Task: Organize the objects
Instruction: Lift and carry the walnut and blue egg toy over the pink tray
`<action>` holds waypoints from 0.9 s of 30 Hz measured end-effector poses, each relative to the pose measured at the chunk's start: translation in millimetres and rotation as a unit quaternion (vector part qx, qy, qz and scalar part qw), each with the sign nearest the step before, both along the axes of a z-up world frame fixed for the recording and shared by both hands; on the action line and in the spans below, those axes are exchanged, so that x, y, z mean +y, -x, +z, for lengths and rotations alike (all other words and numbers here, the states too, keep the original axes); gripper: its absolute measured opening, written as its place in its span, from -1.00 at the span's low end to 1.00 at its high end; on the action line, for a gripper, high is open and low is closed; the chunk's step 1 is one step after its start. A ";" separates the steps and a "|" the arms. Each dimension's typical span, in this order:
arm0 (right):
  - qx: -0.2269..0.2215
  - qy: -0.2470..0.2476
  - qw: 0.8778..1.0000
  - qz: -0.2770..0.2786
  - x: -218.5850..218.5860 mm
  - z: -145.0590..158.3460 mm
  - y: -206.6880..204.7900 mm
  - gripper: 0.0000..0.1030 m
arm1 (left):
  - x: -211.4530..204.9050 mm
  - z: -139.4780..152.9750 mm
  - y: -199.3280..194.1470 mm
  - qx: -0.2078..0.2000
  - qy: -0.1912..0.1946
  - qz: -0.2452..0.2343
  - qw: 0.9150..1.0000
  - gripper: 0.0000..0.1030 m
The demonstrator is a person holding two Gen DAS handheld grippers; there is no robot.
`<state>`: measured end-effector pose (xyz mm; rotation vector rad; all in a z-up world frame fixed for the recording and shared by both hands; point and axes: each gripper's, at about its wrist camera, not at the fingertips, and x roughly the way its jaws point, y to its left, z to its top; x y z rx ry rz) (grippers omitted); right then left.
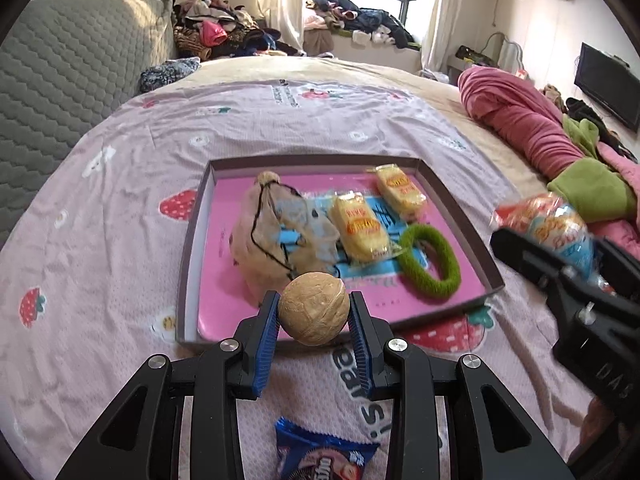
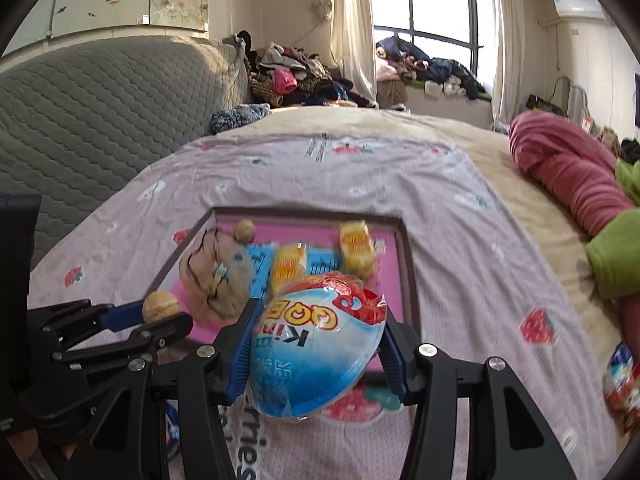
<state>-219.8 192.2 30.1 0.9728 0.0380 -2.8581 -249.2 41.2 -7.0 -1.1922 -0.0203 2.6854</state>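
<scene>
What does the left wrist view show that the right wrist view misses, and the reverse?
Only the left wrist view: the green ring in the tray and a blue cookie packet on the sheet. Only the right wrist view: a red-and-white snack pack at the far right edge. Both: the tray, the left hand-held gripper on the walnut, and the right hand-held gripper on the egg-shaped treat.

The left hand-held gripper [image 1: 313, 314] tilts downward, its blue pads [image 1: 269, 326] clamped on a walnut [image 1: 313, 308]; the right hand-held gripper [image 2: 316, 350], beside it, pinches a plastic-wrapped egg [image 2: 316, 344]
</scene>
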 end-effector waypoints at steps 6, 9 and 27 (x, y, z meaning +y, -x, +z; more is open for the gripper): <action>0.030 0.003 1.000 0.006 -4.1 26.6 13.4 0.05 | -3.7 15.8 14.1 0.014 0.002 0.005 1.000 -0.32; 0.043 0.008 0.999 0.008 -5.1 35.1 16.4 0.05 | -3.5 25.9 19.9 0.027 0.001 0.007 1.000 -0.32; 0.069 0.019 0.997 0.011 -1.5 46.2 45.6 0.05 | 5.8 35.2 48.9 0.045 0.014 0.007 0.999 -0.32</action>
